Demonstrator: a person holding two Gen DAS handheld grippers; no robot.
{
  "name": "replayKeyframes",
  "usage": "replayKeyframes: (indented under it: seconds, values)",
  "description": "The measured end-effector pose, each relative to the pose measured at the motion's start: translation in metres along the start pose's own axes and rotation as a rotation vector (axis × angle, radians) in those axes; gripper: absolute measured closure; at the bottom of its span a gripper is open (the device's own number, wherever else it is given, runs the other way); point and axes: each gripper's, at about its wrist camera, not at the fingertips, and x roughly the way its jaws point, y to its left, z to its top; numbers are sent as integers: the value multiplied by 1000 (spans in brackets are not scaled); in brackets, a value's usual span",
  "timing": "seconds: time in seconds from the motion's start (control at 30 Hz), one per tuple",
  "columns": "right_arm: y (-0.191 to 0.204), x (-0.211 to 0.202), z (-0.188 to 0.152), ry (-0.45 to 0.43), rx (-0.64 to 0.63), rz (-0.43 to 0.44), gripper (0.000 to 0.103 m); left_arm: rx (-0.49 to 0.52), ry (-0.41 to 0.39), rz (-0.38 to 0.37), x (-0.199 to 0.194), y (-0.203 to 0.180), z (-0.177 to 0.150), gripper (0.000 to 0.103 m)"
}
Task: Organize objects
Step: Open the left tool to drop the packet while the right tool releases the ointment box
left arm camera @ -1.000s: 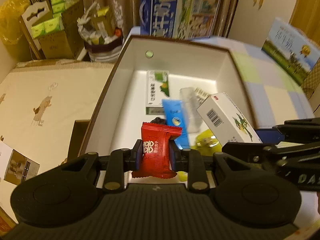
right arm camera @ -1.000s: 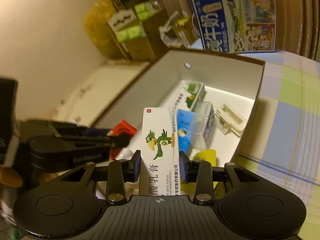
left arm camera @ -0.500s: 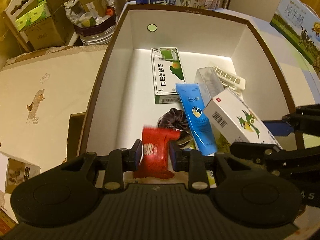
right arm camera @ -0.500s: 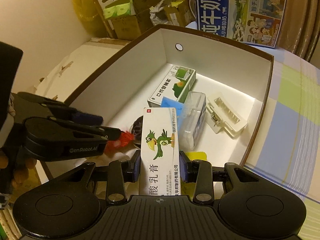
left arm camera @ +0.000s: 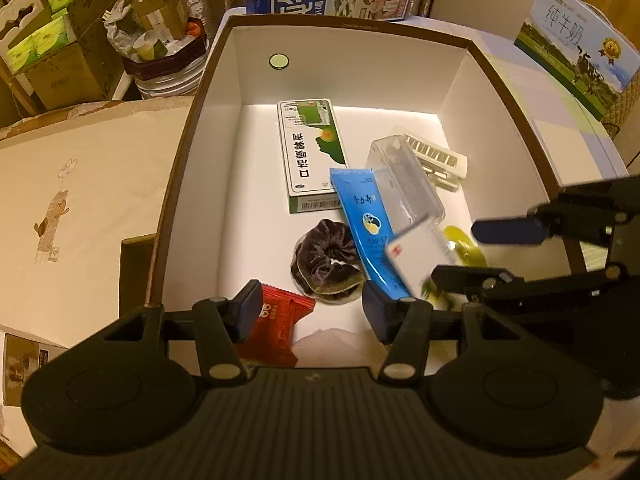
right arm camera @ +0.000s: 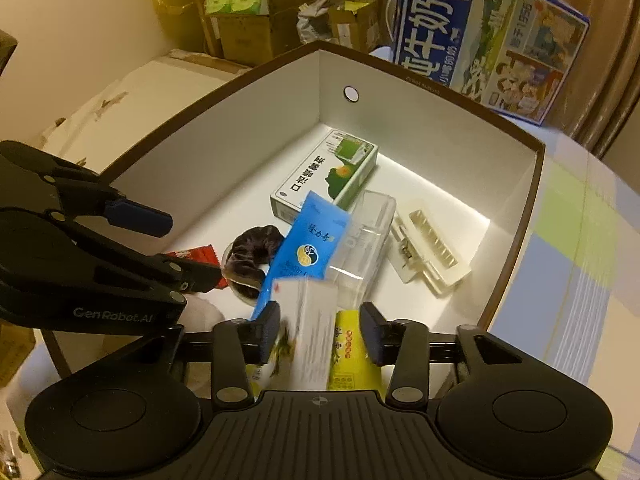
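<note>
A brown-rimmed white box (left arm camera: 192, 128) (right arm camera: 532, 184) holds the objects. My left gripper (left arm camera: 310, 312) is open over its near left corner; the red snack packet (left arm camera: 276, 324) lies loose below, beside the left finger. My right gripper (right arm camera: 318, 334) is open over the near right part; the white parrot-print carton (right arm camera: 310, 338) (left arm camera: 416, 256) is blurred between its jaws, free of them. Inside lie a green-white medicine box (left arm camera: 312, 156), a blue tube (left arm camera: 366, 224), a dark scrunchie (left arm camera: 326, 260), a clear case (left arm camera: 408, 180) and a yellow packet (right arm camera: 352, 356).
A white plastic clip (right arm camera: 428, 252) lies by the box's right wall. Blue milk cartons (right arm camera: 488, 36) stand behind the box, another carton (left arm camera: 576, 44) at far right. Cardboard boxes and a bin (left arm camera: 160, 48) stand at the back left. A beige cloth (left arm camera: 80, 208) covers the surface left of the box.
Both grippers opened. The red packet dropped from my left gripper into the box. The white carton left my right gripper's hold and is falling.
</note>
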Motion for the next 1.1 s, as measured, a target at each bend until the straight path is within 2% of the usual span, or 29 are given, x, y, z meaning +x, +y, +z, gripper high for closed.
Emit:
replayKeyframes:
  seconds: [0.17,0.27,0.63,0.77,1.1]
  values:
    - [-2,-7,0,-4,-18,-1,50,12,-5,-10,-4,-2,-1,46]
    - [-3,-15,-2,-12,-19,8,47,28,-20,20,-8,-3,-2,30]
    - [4,-51,-16,-52,7,-1,38,31,-54,-3,-34,1,-11,24]
    - [5,-67,-24,-78,57,-1,37,26,-79,-8,-48,2,-15,17]
    - [7,-113,-51,-141,162,8,36,-3,-141,-26,-85,-1,-41,14]
